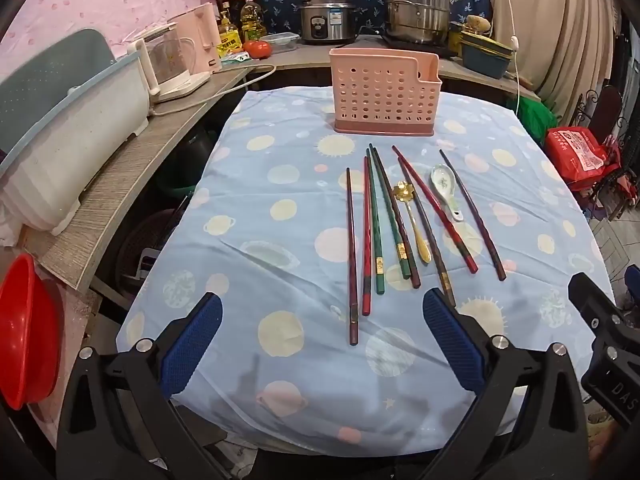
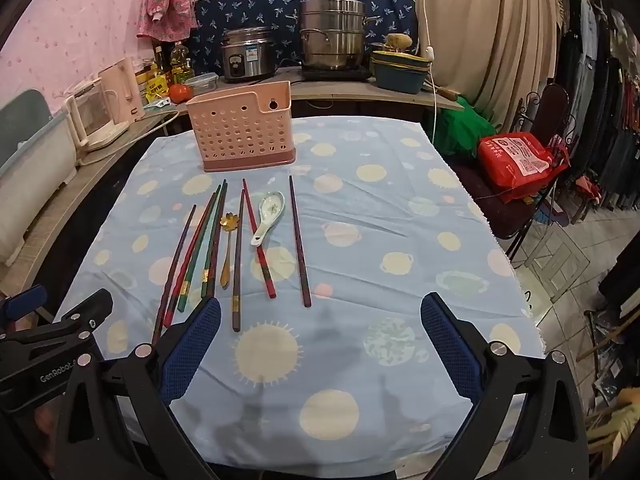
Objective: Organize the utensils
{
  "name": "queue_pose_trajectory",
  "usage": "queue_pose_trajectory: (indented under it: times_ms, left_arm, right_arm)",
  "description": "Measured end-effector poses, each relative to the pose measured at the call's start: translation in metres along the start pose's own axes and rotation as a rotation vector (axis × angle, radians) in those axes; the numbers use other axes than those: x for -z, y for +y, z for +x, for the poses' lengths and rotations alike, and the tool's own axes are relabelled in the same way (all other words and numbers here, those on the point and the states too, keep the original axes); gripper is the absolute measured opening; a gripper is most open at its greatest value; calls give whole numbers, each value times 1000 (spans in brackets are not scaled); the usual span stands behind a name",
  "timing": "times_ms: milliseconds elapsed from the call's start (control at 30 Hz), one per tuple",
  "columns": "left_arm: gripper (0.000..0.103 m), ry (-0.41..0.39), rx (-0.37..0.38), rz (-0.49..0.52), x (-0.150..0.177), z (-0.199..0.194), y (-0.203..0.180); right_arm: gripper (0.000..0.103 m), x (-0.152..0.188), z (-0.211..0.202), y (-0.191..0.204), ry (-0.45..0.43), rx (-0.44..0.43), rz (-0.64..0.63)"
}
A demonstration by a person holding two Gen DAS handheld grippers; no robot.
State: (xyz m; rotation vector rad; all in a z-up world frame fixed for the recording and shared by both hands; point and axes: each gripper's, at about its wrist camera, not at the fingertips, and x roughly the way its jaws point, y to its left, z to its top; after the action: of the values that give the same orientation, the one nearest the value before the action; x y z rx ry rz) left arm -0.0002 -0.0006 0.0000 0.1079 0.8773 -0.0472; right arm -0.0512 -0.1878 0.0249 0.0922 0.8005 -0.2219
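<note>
utensils still laid out, sorting not yet begun.
left tongs (image 1: pixel 322 320) and right tongs (image 2: pixel 320 322) hover wide and empty over the table (image 1: pixel 248 200); chopsticks (image 1: pixel 370 232) and spoons (image 1: pixel 444 188) lie before the empty pink holder (image 1: pixel 384 96), so a first pickup comes next.

On the grey bench (image 1: pixel 132 168) behind we see a rice cooker (image 1: pixel 326 16), a steel steamer pot (image 1: pixel 418 8), a tomato (image 1: pixel 256 48) and a pink kettle (image 1: pixel 200 38). A red bag (image 2: pixel 516 160) lies on a chair (image 2: pixel 548 104).

"GenRobot" stands in white on the black body of the left gripper (image 2: pixel 56 368) — "DAS" on the black right gripper (image 1: pixel 618 394); other labels are unreadable.
</note>
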Motion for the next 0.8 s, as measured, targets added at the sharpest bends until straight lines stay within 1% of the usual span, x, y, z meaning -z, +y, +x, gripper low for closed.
queue_pose_trajectory:
  times_ms: [67, 133, 233, 800]
  left_arm:
    - [96, -5, 1, 1, 0, 0, -1]
    - [96, -19, 11, -19, 0, -5, 5]
    - [96, -14, 10, -15, -3, -4, 5]
    - [96, -8, -7, -28, -2, -3, 9]
  right_arm:
    - [96, 1, 1, 0, 1, -6, 3]
    - [96, 1, 1, 1, -2, -5, -1]
    - [96, -3, -5, -1, -5, -4, -2]
    - [96, -4, -3, -4, -17, 18, 0]
